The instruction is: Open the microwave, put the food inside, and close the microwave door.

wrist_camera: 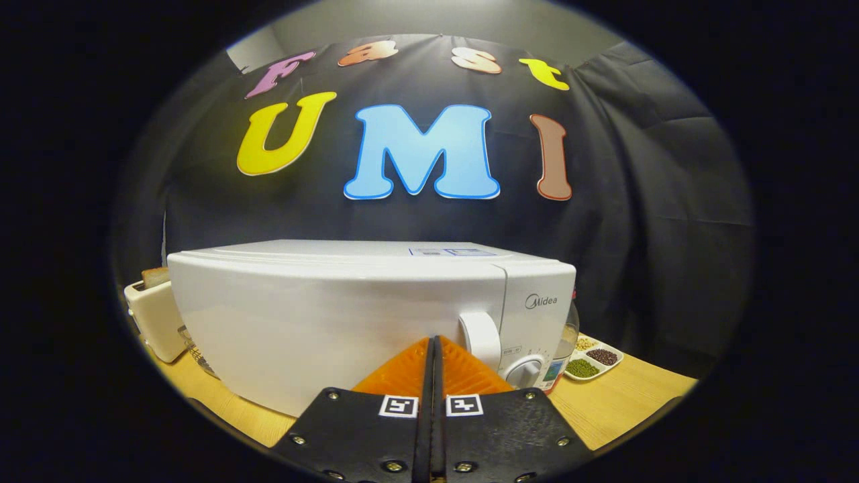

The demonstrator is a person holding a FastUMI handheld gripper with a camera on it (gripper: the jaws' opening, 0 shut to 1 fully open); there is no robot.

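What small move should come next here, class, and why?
Probably open the tool and ease it right to the microwave door's handle. The door is shut, the fingers are closed on nothing just ahead of it, and the handle sits just right of their tips.

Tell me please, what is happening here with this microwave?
A person holds a gripper in front of a white microwave on a wooden table. Its fingers are shut together with nothing between them, their tips close to the door, just left of the handle. The door is closed, so the opening has not yet begun. A toaster stands left of the microwave, and a tray of beans lies to its right.
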